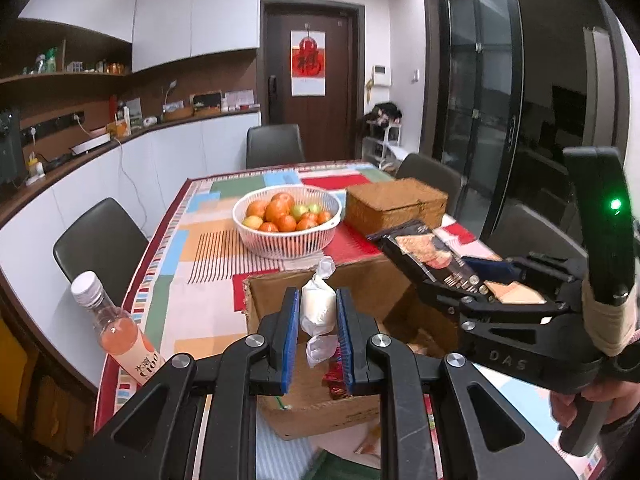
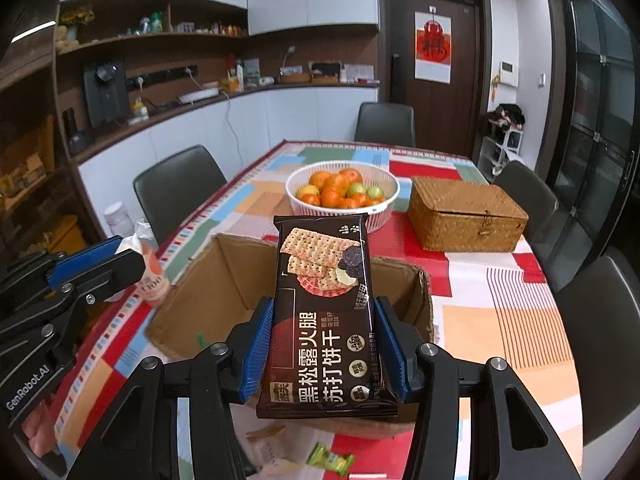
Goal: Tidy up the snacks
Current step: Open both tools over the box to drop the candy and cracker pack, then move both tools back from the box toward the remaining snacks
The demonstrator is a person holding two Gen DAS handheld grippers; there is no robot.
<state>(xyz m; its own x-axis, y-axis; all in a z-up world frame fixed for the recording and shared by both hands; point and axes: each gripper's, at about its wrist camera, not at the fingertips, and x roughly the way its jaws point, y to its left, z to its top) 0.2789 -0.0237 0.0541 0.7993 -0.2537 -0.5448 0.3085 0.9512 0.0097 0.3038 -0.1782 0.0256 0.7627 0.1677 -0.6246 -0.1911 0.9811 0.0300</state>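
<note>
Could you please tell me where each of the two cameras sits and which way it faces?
Left wrist: on the left gripper, facing across the table to the door; it grips a white candy; the right gripper shows.
Right wrist: on the right gripper, facing likewise; it grips a cracker pack.
Shared: cardboard box, fruit basket.

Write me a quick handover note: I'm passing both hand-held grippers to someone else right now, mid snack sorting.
Left hand-held gripper: shut on a white wrapped candy, above the open cardboard box.
Right hand-held gripper: shut on a dark cracker pack, also above the box.
Done: at least one wrapper seems to lie in the box already.
Left: drop both items into the box; loose packets, including a green one, lie on the table in front of it. The drink bottle stands left of the box.
</note>
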